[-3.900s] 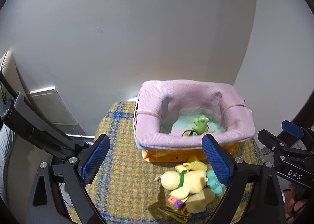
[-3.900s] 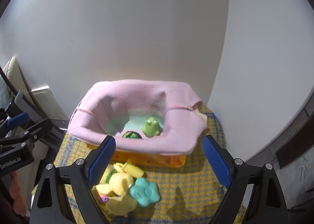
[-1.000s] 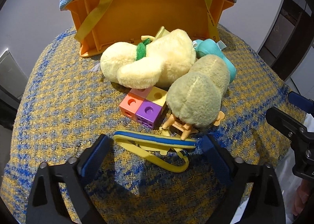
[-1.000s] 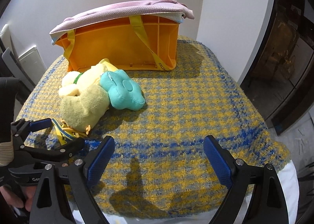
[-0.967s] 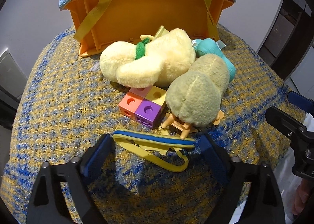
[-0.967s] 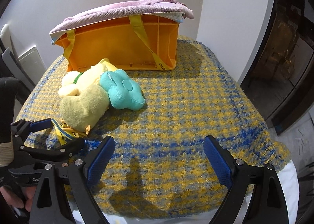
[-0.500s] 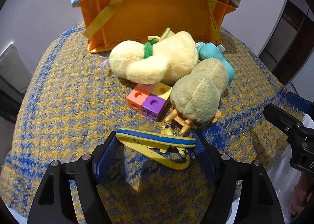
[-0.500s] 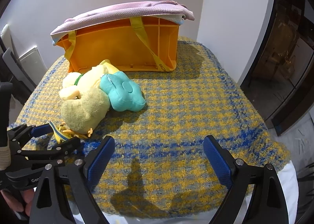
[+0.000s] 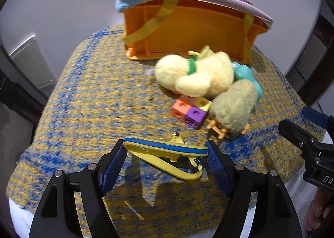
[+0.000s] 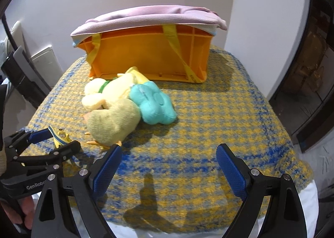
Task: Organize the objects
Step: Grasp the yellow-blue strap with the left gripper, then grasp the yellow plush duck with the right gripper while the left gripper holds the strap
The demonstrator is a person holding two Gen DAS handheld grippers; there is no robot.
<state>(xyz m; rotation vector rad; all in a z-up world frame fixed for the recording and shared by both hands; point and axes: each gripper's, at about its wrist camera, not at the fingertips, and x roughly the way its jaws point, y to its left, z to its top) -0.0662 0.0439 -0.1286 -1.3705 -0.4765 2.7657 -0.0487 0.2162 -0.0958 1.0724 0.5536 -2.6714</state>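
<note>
Gripping: left gripper [image 9: 166,155] clamps yellow-and-blue strap [image 9: 165,148], lifted over blanket's near edge
Right gripper [image 10: 167,170]: jaws apart, holding nothing
Surface: yellow-blue woven blanket [image 10: 208,112]
Room: white walls

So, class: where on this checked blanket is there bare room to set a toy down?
Bare blanket lies right of the teal plush flower, ahead of the open right gripper, and left of the coloured cubes. It is crowded between the orange basket and the yellow plush ducks.

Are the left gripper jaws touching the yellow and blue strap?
Touching. In the left wrist view, both jaws of the left gripper press against the ends of the strap.
</note>
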